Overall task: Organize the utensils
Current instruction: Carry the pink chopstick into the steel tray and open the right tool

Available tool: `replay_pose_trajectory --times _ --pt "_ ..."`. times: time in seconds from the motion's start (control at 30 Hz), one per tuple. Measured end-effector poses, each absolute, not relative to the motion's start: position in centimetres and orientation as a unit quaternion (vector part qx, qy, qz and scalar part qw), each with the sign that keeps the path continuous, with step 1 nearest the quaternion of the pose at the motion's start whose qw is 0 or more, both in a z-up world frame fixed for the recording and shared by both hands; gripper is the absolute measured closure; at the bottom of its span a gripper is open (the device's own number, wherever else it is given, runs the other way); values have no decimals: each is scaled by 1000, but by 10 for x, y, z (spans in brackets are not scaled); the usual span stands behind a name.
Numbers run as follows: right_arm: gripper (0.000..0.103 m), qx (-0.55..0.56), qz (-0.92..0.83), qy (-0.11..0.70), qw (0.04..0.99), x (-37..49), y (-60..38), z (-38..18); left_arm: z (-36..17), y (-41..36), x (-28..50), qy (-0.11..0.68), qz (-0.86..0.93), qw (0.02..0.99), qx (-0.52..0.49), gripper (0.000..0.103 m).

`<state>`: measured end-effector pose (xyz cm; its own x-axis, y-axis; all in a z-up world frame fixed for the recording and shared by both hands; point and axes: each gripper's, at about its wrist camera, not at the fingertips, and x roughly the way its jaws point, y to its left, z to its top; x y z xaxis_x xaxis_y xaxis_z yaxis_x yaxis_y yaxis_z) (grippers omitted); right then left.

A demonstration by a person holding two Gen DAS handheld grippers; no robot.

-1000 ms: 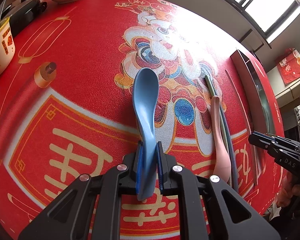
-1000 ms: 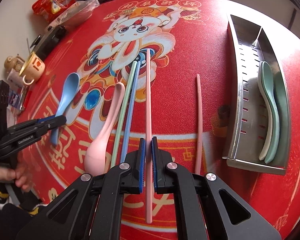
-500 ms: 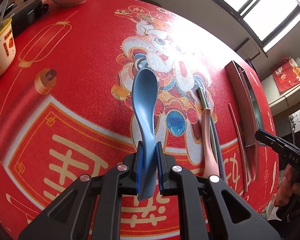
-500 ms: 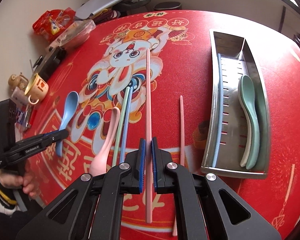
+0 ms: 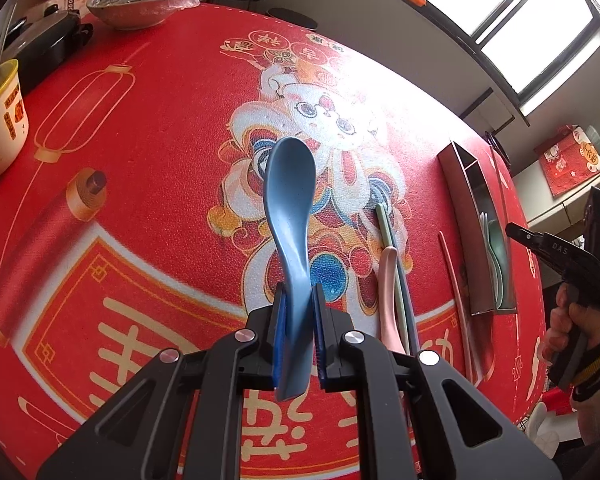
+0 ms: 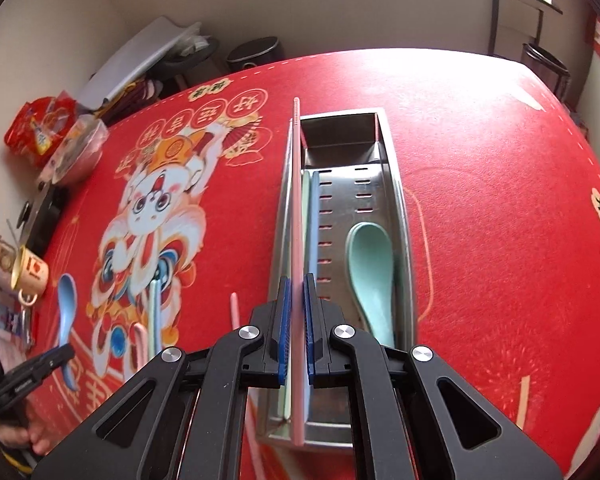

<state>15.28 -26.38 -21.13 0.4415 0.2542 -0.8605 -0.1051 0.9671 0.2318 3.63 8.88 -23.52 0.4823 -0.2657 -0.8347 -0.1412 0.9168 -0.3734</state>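
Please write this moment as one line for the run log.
left gripper: shut on blue spoon, lifted | right gripper: shut on pink chopstick, above steel tray | tray: green spoon

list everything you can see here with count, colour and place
blue spoon: 1, blue, in left claw
chopstick: 1, pink, in right claw, above tray
tray: 1, steel, on tablecloth
green spoon: 1, mint, in tray
chopsticks in tray: 2, green and blue, left compartment
pink spoon: 1, on tablecloth
loose chopstick: 1, pink, beside tray
tablecloth: 1, red
mug: 1, yellow, left edge
left claw: black, shut
right claw: black, shut
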Motion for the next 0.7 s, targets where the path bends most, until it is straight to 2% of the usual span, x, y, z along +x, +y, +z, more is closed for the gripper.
replay_pose_trajectory --times 0.37,0.7 --pt "97 66 97 567 815 168 -254 -253 -232 86 40 506 -38 836 -209 91" --pt "97 75 101 588 799 162 -250 -262 -232 82 43 508 -45 834 -211 91"
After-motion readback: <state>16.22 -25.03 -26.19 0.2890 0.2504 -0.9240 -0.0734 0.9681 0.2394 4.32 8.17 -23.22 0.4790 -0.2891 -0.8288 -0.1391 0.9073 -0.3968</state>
